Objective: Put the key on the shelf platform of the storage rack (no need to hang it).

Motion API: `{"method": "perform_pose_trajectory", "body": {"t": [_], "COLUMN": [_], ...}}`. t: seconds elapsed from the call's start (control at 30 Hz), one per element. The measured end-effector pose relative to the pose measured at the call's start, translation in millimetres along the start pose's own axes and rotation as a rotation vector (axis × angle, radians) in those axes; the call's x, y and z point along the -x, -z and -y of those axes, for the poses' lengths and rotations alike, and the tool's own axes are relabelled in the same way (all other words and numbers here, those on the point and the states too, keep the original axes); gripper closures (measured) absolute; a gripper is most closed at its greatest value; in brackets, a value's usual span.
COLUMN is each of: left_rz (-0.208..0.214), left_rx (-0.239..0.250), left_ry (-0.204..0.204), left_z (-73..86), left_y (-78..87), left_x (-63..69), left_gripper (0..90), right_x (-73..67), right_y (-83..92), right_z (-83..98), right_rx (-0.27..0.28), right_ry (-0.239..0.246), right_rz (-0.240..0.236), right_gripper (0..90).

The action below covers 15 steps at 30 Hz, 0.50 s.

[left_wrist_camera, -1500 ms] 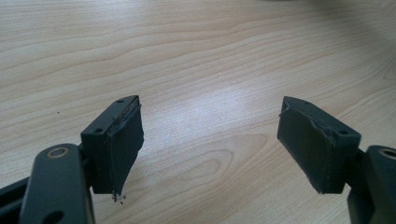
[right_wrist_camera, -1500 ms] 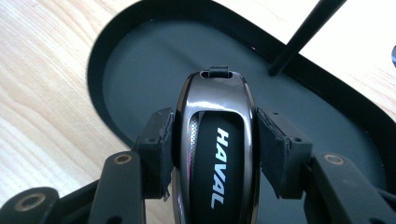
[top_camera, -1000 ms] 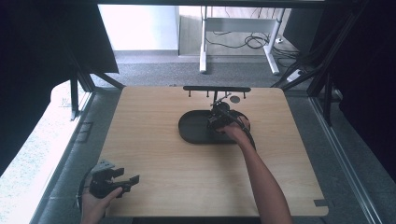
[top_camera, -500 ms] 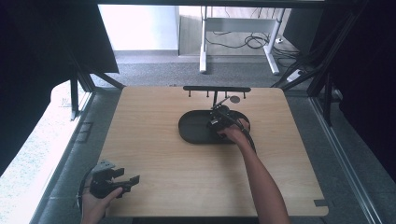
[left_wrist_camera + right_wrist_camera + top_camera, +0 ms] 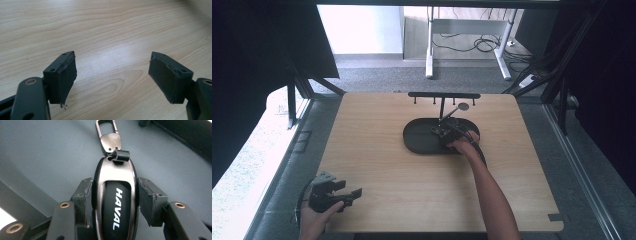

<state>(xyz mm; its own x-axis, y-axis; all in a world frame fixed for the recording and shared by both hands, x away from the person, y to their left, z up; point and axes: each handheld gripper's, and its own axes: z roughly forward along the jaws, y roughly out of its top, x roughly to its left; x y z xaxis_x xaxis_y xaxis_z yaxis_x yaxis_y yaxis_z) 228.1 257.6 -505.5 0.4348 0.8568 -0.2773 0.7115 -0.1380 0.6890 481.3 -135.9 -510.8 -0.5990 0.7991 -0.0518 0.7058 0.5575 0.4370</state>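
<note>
Over grey tray [image 5: 45, 152], right hand-held gripper [image 5: 113, 195] flanks "HAVAL" key fob [image 5: 115, 202]

The key fob's [image 5: 115, 205] lower end is cut off by the right gripper view's bottom edge.

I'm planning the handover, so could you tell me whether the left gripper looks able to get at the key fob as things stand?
Probably not from there: the left gripper sits open at the table's near left corner, far from the key fob, which the right gripper holds over the dark tray.
</note>
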Motion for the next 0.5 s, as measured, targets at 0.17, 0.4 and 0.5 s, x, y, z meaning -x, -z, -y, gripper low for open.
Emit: {"method": "perform_pose_trajectory", "body": {"t": [0.17, 0.4, 0.5], "left_rz": [0.003, 0.0, 0.002], "left_rx": [-0.001, -0.005, -0.005], "left_ry": [-0.003, -0.002, -0.007], "left_z": [0.0, 0.2, -0.2], "left_y": [-0.3, -1.5, -1.3], "left_x": [0.2, 0.8, 1.8], "left_gripper": [22.6, 22.6, 22.6], "right_x": [-0.4, -9.2, -14.4], "right_y": [0.0, 20.3, 35.7], "right_z": [1.3, 3.6, 5.1], "right_rx": [-0.004, 0.055, 0.099], "right_ry": [0.003, 0.019, 0.041], "right_rz": [0.005, 0.035, 0.029], "right_gripper": [38.5, 31.2, 32.2]}}
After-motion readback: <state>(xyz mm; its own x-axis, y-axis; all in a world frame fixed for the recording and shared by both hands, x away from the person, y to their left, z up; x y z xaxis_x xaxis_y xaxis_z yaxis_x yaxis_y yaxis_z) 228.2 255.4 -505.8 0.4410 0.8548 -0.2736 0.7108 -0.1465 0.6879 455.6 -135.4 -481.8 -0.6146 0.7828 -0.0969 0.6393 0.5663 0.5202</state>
